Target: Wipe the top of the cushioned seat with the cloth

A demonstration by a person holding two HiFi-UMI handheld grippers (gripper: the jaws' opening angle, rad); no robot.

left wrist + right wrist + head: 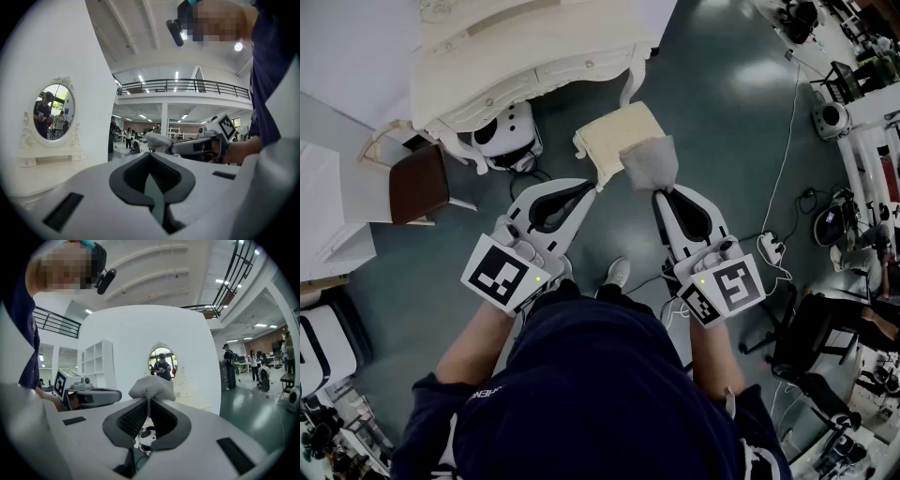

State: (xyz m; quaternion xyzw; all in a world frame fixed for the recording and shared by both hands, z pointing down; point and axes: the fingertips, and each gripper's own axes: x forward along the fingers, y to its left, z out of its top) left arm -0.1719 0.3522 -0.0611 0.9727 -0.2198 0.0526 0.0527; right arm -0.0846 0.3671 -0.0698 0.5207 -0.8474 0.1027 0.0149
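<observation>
The cloth (pixel 649 161) is clamped in the closed right gripper (pixel 657 191) and held over the near edge of the seat (pixel 614 131); contact cannot be confirmed. The left gripper (pixel 590 185) is closed on nothing. Wiping is judged not yet begun; the whole top remains.

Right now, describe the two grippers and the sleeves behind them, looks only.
Both the left gripper and the right gripper are white tapered shells with dark grey ribbed linings around the jaws. Each carries a cube with black-and-white square markers and a small green light beside it. The person wears a dark navy short-sleeved top.
</observation>
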